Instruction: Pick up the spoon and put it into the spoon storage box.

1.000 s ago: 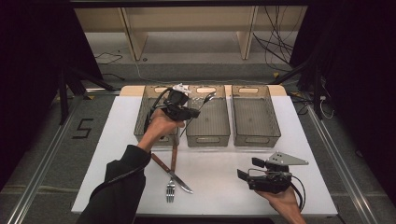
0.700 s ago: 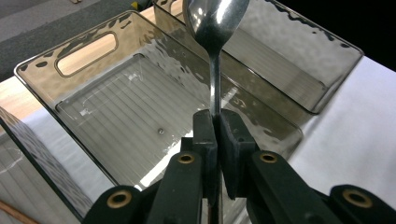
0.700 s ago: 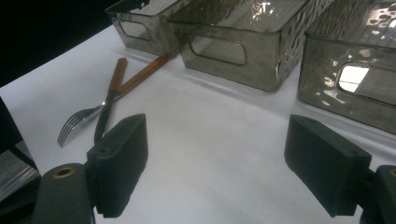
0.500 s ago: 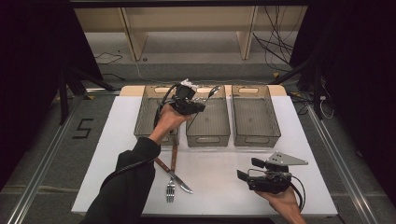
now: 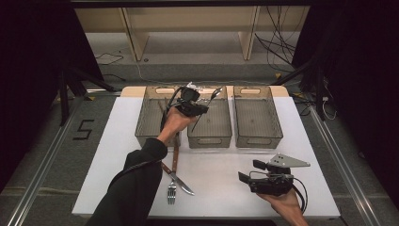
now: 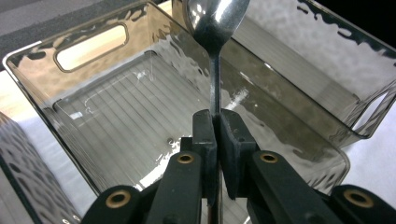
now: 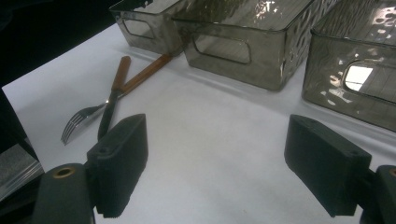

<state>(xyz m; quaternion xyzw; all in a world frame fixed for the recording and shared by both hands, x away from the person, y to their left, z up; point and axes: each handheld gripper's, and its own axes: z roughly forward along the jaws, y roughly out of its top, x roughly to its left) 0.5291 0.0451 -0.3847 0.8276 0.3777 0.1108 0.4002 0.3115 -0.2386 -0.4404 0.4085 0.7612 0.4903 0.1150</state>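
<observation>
Three smoky, see-through plastic bins sit side by side at the far edge of the white table (image 5: 221,188) in front of you — a left bin (image 5: 153,117), a middle bin (image 5: 214,125) and a right bin (image 5: 256,117). Your left gripper (image 5: 194,104) hovers over the middle bin, its two black jaws pressed together on the thin handle of a shiny metal spoon (image 6: 215,28). In the left gripper view the spoon stands straight up from the pads (image 6: 205,135), its bowl at the top, with the ribbed floor of the middle bin below it. From above, the spoon's bowl points toward that bin's far right corner.

Your right gripper (image 5: 247,178) rests low near the table's right front, well apart from the bins. Its jaws are spread wide with nothing between them; the right gripper view shows bare white tabletop in the gap.

Nearer to you, just beside your left sleeve, lie a silver fork (image 5: 172,190) and a knife with a wooden handle (image 5: 171,172) — their handles cross, and the fork's handle reaches up to the front wall of the left bin.
</observation>
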